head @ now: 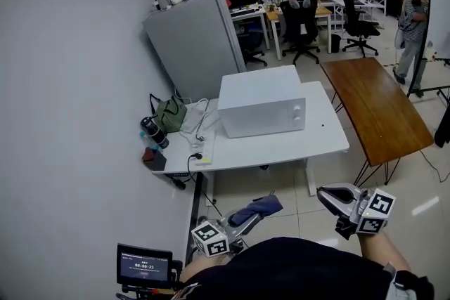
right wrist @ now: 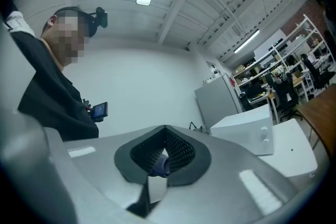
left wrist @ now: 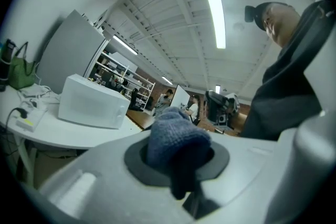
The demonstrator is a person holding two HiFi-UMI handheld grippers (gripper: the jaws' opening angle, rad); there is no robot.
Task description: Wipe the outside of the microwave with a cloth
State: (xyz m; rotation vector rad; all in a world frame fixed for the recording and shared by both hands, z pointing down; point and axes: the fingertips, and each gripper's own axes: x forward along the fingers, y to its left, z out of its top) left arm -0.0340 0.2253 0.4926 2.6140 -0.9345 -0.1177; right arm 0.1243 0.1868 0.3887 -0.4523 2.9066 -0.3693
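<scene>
Lower centre, my left gripper [head: 244,217] fingers pinch a blue cloth [head: 259,207]. My right gripper [head: 323,194] fingers are closed. A white microwave [head: 261,106] sits mid-frame.

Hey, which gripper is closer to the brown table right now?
Right. The right gripper hangs off the near end of the brown table; the left gripper, holding the cloth, is farther left, before the white table.

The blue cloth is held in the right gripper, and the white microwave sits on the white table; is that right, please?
Not quite: the blue cloth is held in the left gripper, not the right, as the left gripper view shows. The white microwave sits on the white table.
</scene>
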